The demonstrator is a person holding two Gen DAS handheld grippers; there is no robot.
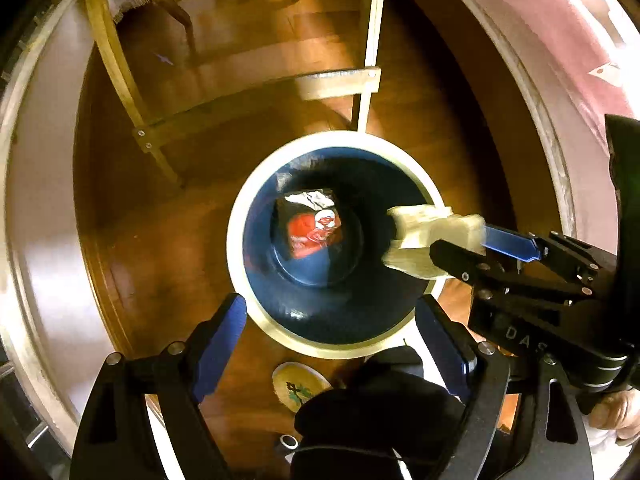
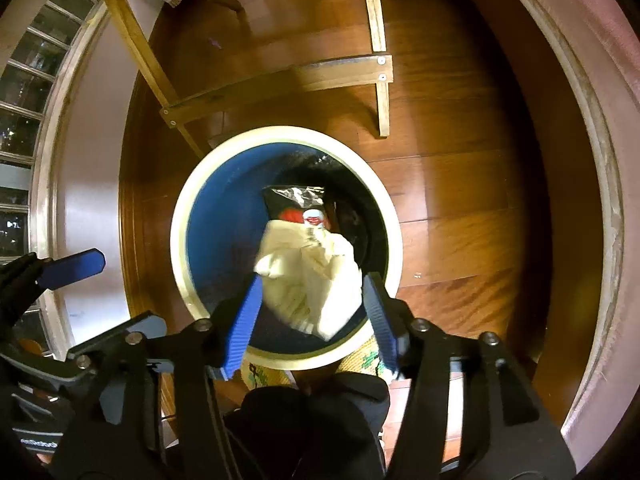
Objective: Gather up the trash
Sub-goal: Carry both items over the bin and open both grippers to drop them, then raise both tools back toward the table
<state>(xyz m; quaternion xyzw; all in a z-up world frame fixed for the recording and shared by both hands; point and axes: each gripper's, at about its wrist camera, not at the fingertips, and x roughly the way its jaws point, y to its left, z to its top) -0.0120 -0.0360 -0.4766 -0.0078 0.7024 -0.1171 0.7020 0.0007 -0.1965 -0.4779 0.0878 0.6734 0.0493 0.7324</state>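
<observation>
1. Bin point(image 1: 240, 240), round, cream rim, blue inside, stands on the wood floor point(image 1: 160, 240); centre of the left wrist view, centre-left of the right wrist view.
2. In the bin: a wrapper point(image 1: 310, 224), black and red with a foil edge, lies flat at the bottom.
3. Paper wad point(image 1: 432, 236), cream and crumpled, is over the bin's right side in the left view. In the right view it point(image 2: 308, 276) sits between the right gripper's blue pads and covers the wrapper's lower part point(image 2: 296, 200).
4. Left gripper point(image 1: 340, 352), bottom of the left view, points down over the bin's near rim, jaws spread wide with nothing between them. Its blue pad point(image 2: 76, 266) shows at the left edge of the right view.
5. Right gripper point(image 2: 312, 320) points down into the bin, jaws apart. Wad blurred; cannot tell if the pads touch it.
6. Chair legs point(image 1: 120, 60) in the upper left, beyond the bin.
7. Slipper point(image 1: 296, 388) on the floor below the bin.
</observation>
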